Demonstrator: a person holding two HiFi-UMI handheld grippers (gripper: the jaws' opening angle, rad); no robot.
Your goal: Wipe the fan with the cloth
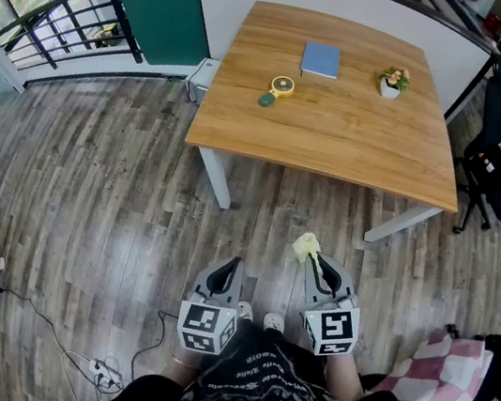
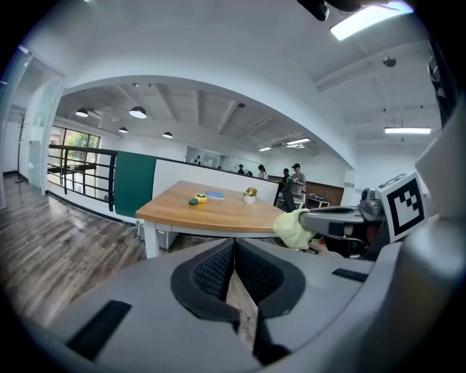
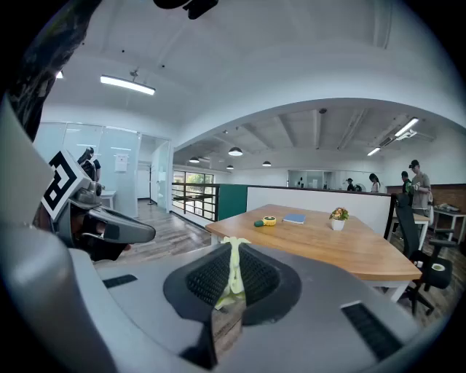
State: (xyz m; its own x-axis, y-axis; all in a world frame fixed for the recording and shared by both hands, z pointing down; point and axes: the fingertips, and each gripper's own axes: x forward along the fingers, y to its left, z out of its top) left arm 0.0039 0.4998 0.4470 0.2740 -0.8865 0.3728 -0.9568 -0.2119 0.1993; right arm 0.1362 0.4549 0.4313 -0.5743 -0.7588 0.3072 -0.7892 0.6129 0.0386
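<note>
A small yellow fan with a green handle lies on the wooden table, far ahead of both grippers; the same fan shows small in the left gripper view and again, as the fan, in the right gripper view. My right gripper is shut on a pale yellow-green cloth, which sticks up between its pads. My left gripper is shut with nothing between its jaws. Both are held low over the floor, well short of the table's near edge.
A blue book and a small potted plant sit on the table behind the fan. An office chair stands to the right of the table. Cables lie on the wood floor at lower left. People stand far off.
</note>
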